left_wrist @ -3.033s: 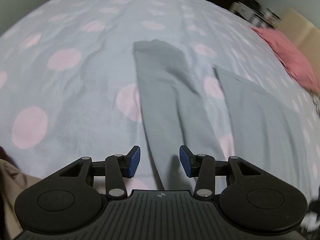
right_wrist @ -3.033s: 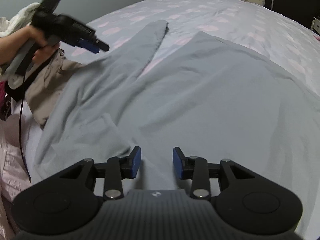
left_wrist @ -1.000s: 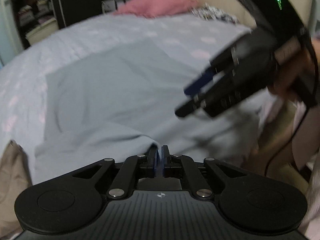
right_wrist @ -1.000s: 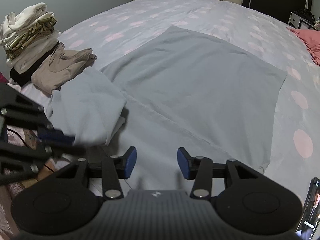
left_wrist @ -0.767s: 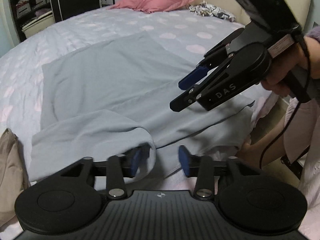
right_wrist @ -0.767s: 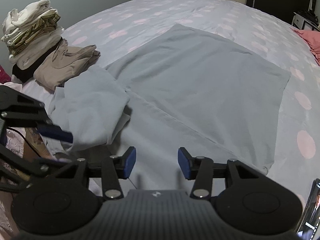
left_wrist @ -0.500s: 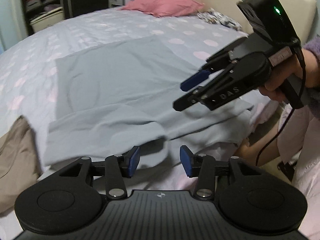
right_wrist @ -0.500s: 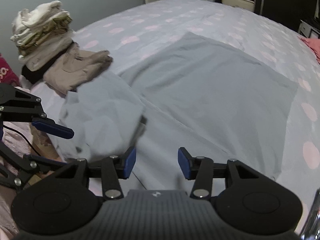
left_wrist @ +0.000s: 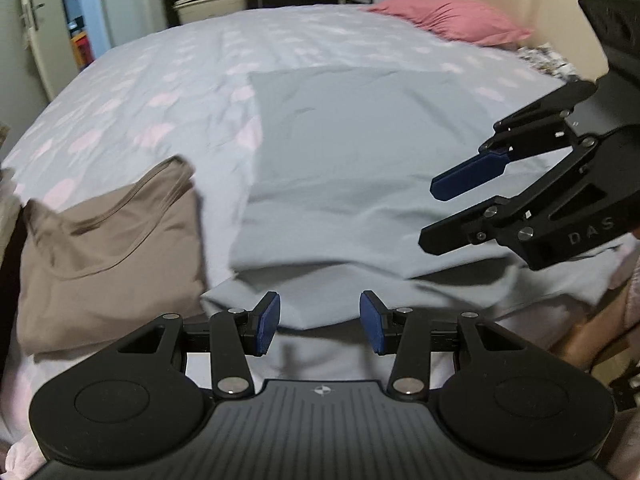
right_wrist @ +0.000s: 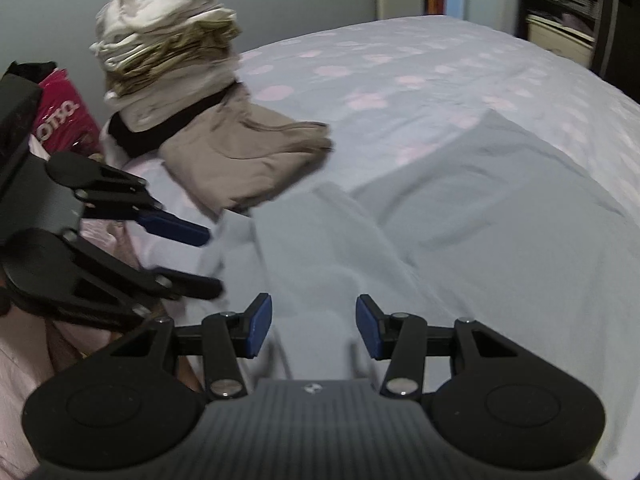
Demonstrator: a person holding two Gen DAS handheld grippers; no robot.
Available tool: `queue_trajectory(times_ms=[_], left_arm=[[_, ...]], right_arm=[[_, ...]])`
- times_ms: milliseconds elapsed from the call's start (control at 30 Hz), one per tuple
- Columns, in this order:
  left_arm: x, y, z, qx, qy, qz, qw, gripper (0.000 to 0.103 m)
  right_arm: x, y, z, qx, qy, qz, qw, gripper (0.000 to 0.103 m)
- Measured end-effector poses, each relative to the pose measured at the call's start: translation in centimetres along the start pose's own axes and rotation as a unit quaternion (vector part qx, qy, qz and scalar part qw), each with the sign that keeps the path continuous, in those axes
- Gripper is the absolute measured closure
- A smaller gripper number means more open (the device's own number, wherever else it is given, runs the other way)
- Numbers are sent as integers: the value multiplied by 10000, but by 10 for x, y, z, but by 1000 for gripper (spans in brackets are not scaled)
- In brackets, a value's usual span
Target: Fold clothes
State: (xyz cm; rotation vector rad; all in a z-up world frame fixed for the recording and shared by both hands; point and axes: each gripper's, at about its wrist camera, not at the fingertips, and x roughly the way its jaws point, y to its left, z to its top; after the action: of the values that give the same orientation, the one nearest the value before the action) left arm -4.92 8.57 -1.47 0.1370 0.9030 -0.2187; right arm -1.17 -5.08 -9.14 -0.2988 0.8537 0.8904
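Left wrist view, left to right: folded tan top on the bed near its edge, then the grey garment spread flat across the spotted cover, its near portion doubled over into a fold with a layer hanging toward the bed edge. Pink pillow far back right. Left hand-held gripper released — pads wide apart, nothing between them, hovering just over the garment's near hem. Right hand-held gripper at the right of this view, also released, jaws parted, above the garment's right side, not touching it as far as I can tell.

Right wrist view, left to right: stack of folded clothes sitting behind the tan top, grey garment filling centre and right.

Handling judgement: thin, light, limp knit — no stiffness, will drape and sag from any pinch point, low slip on the bedcover, not fragile. Single-point grab would bunch it. Best hold looks like two spaced pinches on an edge or corners, through all layers at the doubled part, so layers travel together. Fold stage unclear; motion blur at the near hem.
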Motion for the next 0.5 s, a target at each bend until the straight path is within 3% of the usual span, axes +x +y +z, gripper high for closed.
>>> queue_trajectory(times_ms=[267,367,433,500], left_arm=[[6,20,-7,-338,159,308,9988,61],[6,25,-6,-433,137,332,9984,61],[6,27,-5,-480,129,323,9982,61],[7,28,-5,-504,128,322,9981,61]], right_arm=[[25,5,14,-75,53,-85,9999,56],[33,6,18,-101,65,-141,9998,63],[39,7,21,-118,74,-179,9997,93],[44,7,23,-136,82,-217,9996,96]])
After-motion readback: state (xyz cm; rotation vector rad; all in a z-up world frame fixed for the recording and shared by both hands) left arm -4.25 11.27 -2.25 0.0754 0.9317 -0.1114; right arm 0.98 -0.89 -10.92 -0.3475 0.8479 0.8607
